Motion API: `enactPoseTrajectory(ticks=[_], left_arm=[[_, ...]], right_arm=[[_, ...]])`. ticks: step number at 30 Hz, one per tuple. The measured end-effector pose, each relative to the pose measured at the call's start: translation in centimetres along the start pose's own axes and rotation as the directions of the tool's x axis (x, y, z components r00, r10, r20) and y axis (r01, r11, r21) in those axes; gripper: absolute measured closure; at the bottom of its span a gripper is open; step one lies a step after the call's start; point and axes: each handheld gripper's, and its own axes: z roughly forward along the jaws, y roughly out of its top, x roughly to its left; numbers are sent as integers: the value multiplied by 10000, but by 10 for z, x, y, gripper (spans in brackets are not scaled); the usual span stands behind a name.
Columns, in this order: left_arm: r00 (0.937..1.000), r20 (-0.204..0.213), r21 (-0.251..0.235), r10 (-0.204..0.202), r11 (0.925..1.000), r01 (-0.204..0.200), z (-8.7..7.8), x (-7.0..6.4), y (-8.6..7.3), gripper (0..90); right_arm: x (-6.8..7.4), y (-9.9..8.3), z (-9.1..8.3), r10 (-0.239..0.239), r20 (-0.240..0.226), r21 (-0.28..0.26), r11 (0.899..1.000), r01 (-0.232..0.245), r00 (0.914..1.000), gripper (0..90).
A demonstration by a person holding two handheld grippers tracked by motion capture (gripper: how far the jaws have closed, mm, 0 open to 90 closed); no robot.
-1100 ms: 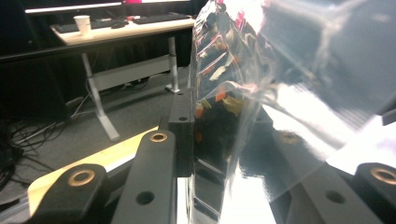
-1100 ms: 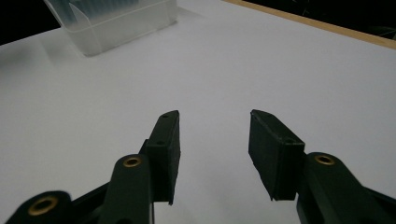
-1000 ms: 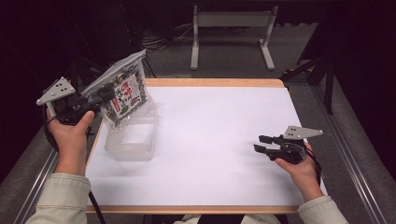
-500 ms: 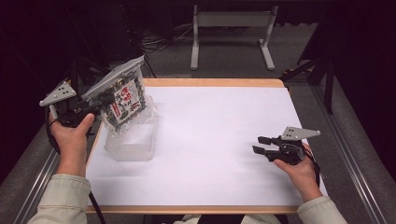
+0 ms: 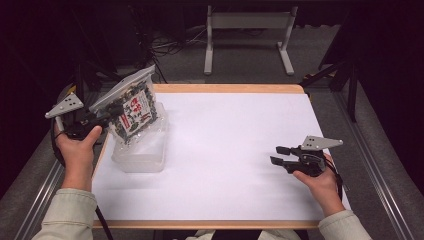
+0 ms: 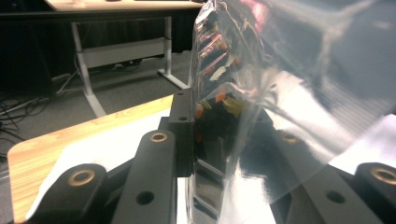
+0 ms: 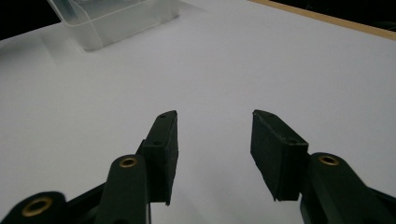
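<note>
1. Left tongs (image 5: 111,111) clamping the snack bag (image 5: 134,107), holding it tilted just above the clear tub (image 5: 142,150).
2. Lowering step seemingly underway; next, easing the bag down into the tub, then releasing.
3. Right tongs (image 5: 280,155) lying parted and idle, well right of the tub.
4. White worktop (image 5: 225,150) carrying the tub; dark room, metal stand (image 5: 248,22) standing beyond.

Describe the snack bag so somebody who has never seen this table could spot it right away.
Start at the white table and go to its left edge, where a clear plastic box sits. The snack bag hangs tilted over that box, clamped in the left gripper. It is the one shiny, see-through pouch, with a red and white label and colourful pieces inside.
</note>
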Motion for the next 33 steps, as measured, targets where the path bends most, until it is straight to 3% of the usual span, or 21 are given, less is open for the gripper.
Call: enactPoseTrajectory(ticks=[1,14,16,21,24,30,33], left_arm=[[9998,-88,90,199,9998,-199,2,-1,-1,720],[9995,184,-326,260,9991,-254,15,-3,-5,722],[9996,205,-469,206,9987,-196,17,-4,-5,722],[9977,372,-1003,562,9936,-523,17,-1,-6,723],[9963,457,-711,734,9950,-701,20,-1,-11,723],[9983,496,-862,293,9960,-250,20,5,-23,722],[9987,432,-862,260,9960,-222,18,5,-25,722]], right_arm=[[0,0,0,-7,8,4,10000,7,10000,520],[-1,-1,1,-22,-17,55,10000,22,10000,515],[0,-1,2,-48,-34,73,10000,49,10000,515],[0,-1,3,-70,-78,84,9999,71,9999,514],[0,-2,4,-50,-121,112,9999,52,9999,512],[1,-2,6,-87,-141,164,9998,89,9999,508],[1,-2,6,-78,-163,156,9998,80,9998,506]])
